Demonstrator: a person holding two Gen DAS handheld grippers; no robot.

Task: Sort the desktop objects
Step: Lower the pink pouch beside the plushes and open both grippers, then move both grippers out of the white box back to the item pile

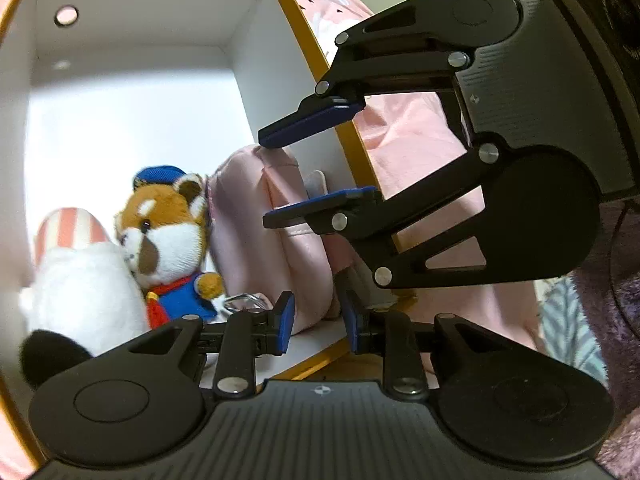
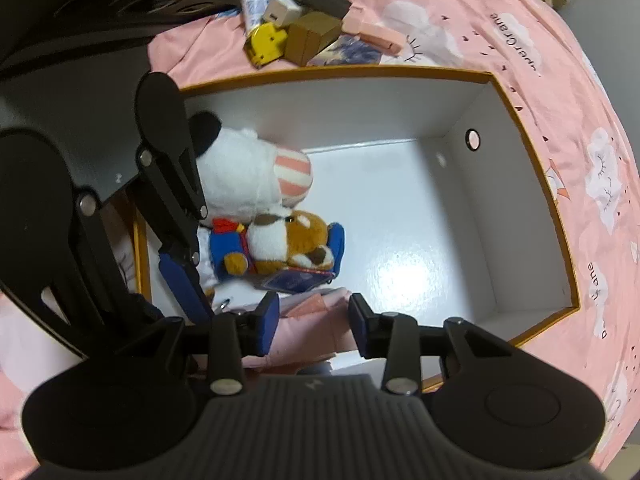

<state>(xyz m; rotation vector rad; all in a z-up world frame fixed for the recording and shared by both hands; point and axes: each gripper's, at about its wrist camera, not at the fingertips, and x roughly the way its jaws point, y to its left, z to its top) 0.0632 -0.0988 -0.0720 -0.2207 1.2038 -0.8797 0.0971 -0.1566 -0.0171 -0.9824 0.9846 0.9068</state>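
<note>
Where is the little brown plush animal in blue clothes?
It lies inside the white, orange-rimmed box, between the white plush toy and the pink pouch.

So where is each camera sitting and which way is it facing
Left wrist: on the left gripper, looking slantwise into the box at the plush fox; the right gripper crosses its view.
Right wrist: on the right gripper, looking steeply down into the box; the left gripper shows.
Shared: box, fox, pink pouch.

The box (image 2: 532, 152) was white inside with an orange rim. In it lay a brown-and-white plush (image 2: 296, 240) in blue, a white plush (image 2: 236, 172) with pink stripes, and a pink pouch (image 1: 256, 216); around it spread a pink cloud-printed sheet (image 2: 568, 80).
</note>
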